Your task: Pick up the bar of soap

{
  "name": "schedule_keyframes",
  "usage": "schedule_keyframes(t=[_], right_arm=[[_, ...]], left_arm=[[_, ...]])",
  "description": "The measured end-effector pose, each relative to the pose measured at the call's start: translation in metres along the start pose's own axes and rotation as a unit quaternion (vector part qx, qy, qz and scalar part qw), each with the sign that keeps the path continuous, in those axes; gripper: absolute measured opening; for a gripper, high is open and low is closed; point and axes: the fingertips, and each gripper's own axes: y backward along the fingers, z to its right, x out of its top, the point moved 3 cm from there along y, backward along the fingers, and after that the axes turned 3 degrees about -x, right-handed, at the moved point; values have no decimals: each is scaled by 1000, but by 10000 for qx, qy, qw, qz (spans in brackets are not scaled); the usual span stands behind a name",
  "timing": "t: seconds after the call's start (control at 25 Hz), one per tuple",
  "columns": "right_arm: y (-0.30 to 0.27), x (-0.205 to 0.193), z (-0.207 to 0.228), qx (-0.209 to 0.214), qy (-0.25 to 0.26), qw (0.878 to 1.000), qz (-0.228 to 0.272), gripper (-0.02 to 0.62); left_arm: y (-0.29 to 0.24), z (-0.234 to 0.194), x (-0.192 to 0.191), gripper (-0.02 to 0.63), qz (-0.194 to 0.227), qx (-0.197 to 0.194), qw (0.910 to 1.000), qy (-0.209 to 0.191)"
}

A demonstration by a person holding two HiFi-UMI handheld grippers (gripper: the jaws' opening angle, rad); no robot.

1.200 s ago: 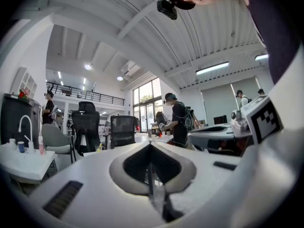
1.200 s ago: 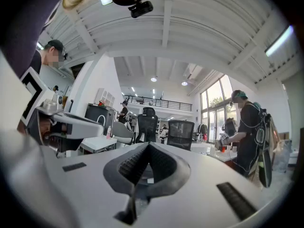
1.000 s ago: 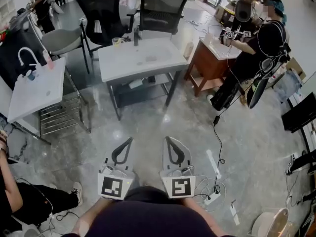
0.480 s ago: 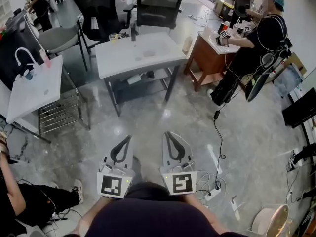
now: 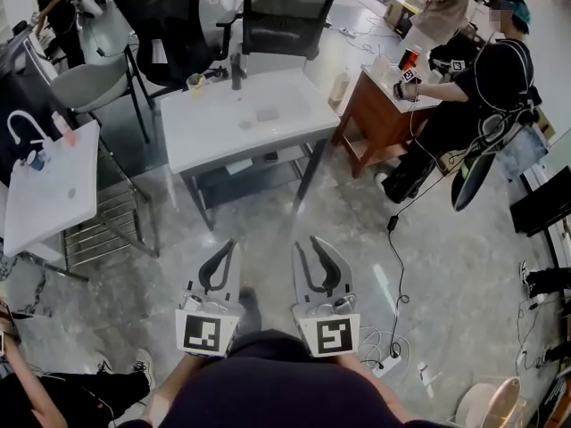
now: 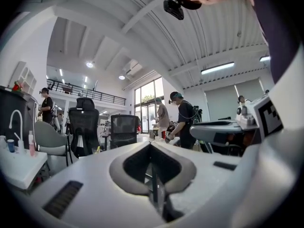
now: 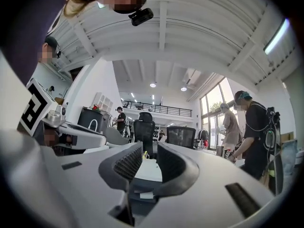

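We find both grippers held level and side by side, close in front of the torso, pointing forward and near each other without touching. The left gripper has its jaws together, tips meeting, with nothing between them. The right gripper has its jaws apart; they have just been opening, and the gap between them is empty. Each gripper carries its marker cube at the rear, facing up. The left forearm shows behind its gripper at the lower edge of the head view.
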Motion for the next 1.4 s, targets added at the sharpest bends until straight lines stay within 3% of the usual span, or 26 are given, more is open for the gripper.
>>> schedule_keyframes(t=[0.48, 0.92, 1.16, 1.4], right_arm=[[-167, -21, 33, -230, -18, 9997, 13, 97], [-232, -46, 49, -513, -16, 9983, -291, 97], [-260, -50, 56, -437, 106, 9983, -358, 97], [-300, -51, 64, -125, 128, 9997, -171, 97]], left_arm=[[-144, -111, 21, -3, 209, -329, 9992, -124], [-205, -147, 7, -3, 214, -816, 9964, 9], [-220, -165, 5, -3, 270, -789, 9964, 131], [-242, -186, 7, -3, 346, -472, 9981, 212]])
